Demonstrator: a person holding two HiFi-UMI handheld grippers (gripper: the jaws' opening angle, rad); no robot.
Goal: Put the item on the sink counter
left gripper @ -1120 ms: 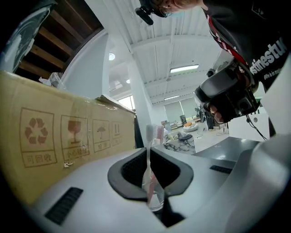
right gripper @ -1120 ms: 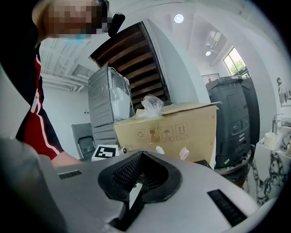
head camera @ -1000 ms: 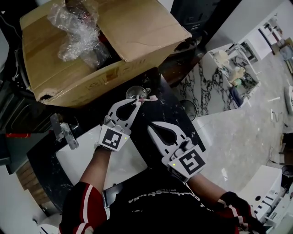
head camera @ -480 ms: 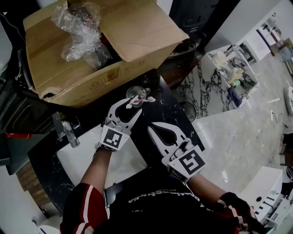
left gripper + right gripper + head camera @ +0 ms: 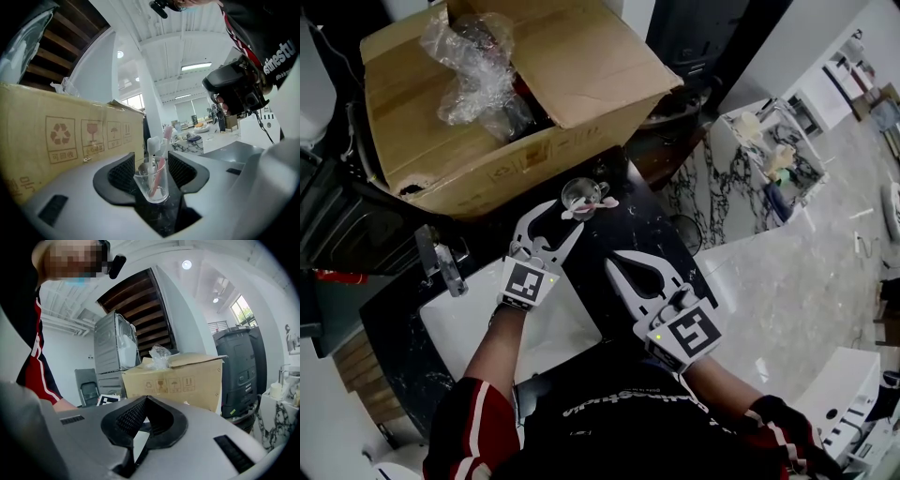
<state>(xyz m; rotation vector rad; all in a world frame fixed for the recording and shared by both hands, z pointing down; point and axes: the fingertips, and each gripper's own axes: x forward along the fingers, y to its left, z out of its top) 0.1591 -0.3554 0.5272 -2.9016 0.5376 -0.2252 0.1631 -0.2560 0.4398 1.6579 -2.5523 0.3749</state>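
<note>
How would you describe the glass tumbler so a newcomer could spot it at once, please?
Find the large cardboard box; on the black counter just before it, beside the white sink, stands a clear tumbler. It alone holds toothbrushes, one white, one pink.

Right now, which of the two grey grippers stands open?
The left gripper: its jaws have just been opening and stand apart around the clear glass cup of toothbrushes. The right gripper is shut, empty.

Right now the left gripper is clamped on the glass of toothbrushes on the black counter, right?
Not clamped. In the left gripper view the left gripper has just been opening; the glass of toothbrushes stands free between its jaws on the black counter.
</note>
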